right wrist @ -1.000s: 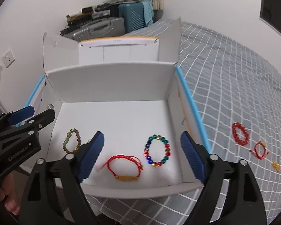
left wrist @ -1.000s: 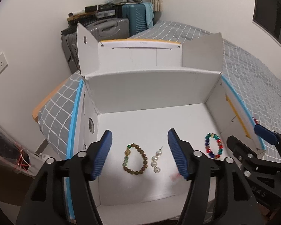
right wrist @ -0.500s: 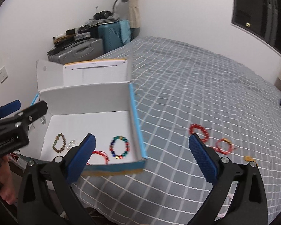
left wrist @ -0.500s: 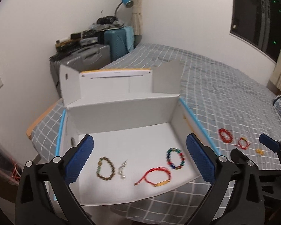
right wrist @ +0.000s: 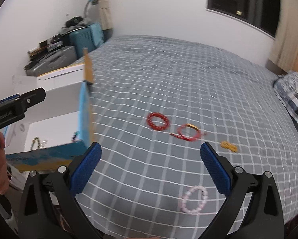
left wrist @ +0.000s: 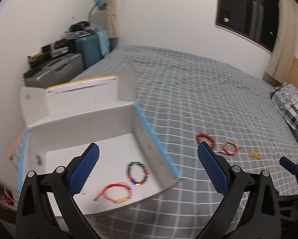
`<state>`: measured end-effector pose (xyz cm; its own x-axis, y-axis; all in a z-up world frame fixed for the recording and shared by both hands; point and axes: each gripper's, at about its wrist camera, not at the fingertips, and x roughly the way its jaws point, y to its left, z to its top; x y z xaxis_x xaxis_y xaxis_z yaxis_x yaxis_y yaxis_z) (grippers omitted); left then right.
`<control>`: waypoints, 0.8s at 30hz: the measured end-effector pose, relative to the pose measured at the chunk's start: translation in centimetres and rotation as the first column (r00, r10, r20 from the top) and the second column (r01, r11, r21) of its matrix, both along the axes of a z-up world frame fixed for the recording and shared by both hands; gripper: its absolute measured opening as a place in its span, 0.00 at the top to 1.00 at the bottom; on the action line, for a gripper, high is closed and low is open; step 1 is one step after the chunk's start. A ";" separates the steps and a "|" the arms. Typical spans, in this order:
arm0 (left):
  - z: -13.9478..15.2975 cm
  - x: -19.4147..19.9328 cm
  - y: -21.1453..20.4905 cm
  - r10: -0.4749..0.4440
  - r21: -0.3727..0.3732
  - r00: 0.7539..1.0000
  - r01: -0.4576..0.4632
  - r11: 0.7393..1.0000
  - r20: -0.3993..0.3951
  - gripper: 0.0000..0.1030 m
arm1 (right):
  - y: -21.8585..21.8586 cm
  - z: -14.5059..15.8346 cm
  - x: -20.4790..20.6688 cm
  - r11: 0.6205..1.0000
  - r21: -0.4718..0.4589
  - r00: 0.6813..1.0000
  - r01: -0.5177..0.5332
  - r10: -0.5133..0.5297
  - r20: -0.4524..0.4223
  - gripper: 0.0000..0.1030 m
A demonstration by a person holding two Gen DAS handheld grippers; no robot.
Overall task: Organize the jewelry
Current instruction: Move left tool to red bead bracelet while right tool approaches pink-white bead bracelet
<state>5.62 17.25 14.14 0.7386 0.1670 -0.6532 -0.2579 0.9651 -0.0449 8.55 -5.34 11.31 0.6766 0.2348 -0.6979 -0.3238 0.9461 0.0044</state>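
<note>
Right wrist view: nearest, the right gripper (right wrist: 150, 166) is spread wide with nothing between its blue pads, which touch nothing. A pale pink bead bracelet (right wrist: 193, 199) lies on the grey checked bed (right wrist: 168, 83) just below them. Farther out from the white box (right wrist: 55, 91), well to its right on the bed, lie a red bead bracelet (right wrist: 157, 121), a red cord bracelet (right wrist: 188, 133) and a small gold piece (right wrist: 228, 146).

Left wrist view: the left gripper (left wrist: 148, 167) is likewise wide apart and empty, hanging over the box's near right corner. Inside the box lie a red cord bracelet with a gold bar (left wrist: 115, 193) and, just beyond it, a multicoloured bead bracelet (left wrist: 137, 172).
</note>
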 end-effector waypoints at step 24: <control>-11.2 16.4 -11.0 -0.170 -0.041 0.969 0.165 0.985 -0.178 0.06 | -12.2 -11.5 4.0 0.982 -0.023 0.968 0.185 -0.186 -0.168 0.07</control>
<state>22.04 6.22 2.98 0.6242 0.0321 -0.7806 -0.0987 0.9944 -0.0381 12.59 -17.53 -0.21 0.5805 0.1110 -0.8066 -0.1376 0.9898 0.0371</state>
